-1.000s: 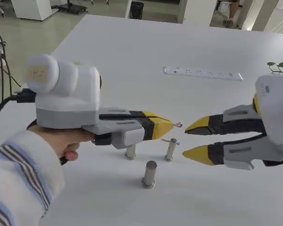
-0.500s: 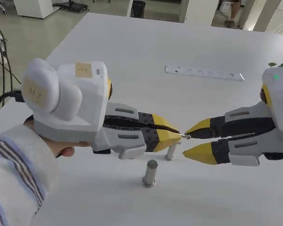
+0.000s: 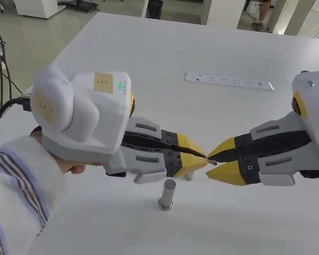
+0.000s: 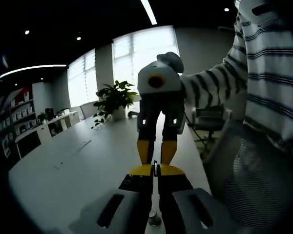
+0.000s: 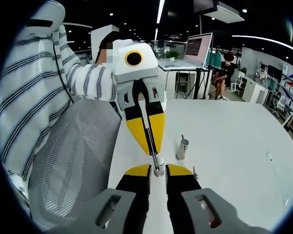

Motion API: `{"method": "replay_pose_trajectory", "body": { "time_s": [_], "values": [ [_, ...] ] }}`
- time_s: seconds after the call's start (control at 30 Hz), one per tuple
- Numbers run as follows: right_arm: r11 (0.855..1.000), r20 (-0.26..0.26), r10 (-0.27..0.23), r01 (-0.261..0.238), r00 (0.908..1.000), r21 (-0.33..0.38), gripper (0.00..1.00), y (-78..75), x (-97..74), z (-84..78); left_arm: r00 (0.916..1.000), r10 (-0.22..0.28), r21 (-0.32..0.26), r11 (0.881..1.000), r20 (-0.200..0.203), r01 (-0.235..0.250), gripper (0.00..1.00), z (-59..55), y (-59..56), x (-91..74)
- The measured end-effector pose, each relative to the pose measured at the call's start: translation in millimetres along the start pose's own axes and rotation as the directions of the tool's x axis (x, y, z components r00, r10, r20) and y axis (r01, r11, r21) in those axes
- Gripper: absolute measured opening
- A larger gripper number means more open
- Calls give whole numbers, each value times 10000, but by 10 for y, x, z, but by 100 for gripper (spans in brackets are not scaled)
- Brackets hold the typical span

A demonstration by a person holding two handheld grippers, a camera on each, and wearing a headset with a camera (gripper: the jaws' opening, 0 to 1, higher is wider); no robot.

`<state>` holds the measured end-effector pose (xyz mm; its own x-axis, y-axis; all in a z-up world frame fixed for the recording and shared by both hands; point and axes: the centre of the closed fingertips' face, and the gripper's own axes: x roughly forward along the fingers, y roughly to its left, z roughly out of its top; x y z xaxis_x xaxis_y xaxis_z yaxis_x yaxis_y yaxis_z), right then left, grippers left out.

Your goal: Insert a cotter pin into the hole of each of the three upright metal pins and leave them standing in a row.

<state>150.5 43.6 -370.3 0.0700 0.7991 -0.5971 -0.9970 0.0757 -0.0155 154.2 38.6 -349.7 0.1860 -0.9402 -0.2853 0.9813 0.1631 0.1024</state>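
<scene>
So both grippers are up above the white worktop (image 3: 149, 64), nose to nose. The left gripper (image 3: 204, 158) comes in from the left, held by a hand in a striped sleeve (image 3: 16, 196). Its yellow jaws are pressed together on a cotter pin (image 5: 158, 170), a thin bit of wire poking out past the tips. The right gripper (image 3: 208, 166) comes in from the right with its jaws a little apart. In the right gripper view the looped end of that cotter pin sits right in the gap between its two tips. Whether the tips actually touch the wire, I can't tell.

Down on the worktop, the front metal pin (image 3: 167, 194) stands upright on its own, just under and on the near side of where the tips meet. The foot of a second metal pin (image 3: 189, 177) peeks out right below the left gripper's jaws, the rest hidden behind them. In the right gripper view there's also an upright metal pin (image 5: 182, 148) just past the tips, with something thin at its top that's too small to call.

A white power strip (image 3: 228, 82) lies further back on the worktop, well away from all this.
</scene>
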Motion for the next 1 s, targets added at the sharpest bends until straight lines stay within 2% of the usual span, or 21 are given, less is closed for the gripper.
{"method": "replay_pose_trajectory", "body": {
  "time_s": [0.13,0.5,0.73,0.87,1.0],
  "values": [
    [9999,-110,67,-68,9999,-86,0,14,2,-14,9999,-84,80,9999,-150,85,0,-41,-15,11],
    [9998,-206,49,-53,9998,-212,0,9,-7,-30,9999,-18,52,10000,-130,19,0,-52,-8,19],
    [9985,-294,-110,94,9995,-542,0,-17,-20,-10,9999,57,-116,9999,-102,-58,0,-48,25,8],
    [9980,-368,-47,24,9993,-635,0,-13,-11,-10,10000,73,-628,9980,-53,-76,0,-59,29,-2],
    [9960,-448,-242,203,9987,-865,0,-37,3,4,9996,282,-551,9981,-12,-282,2,-64,70,-16]
  ]
}}
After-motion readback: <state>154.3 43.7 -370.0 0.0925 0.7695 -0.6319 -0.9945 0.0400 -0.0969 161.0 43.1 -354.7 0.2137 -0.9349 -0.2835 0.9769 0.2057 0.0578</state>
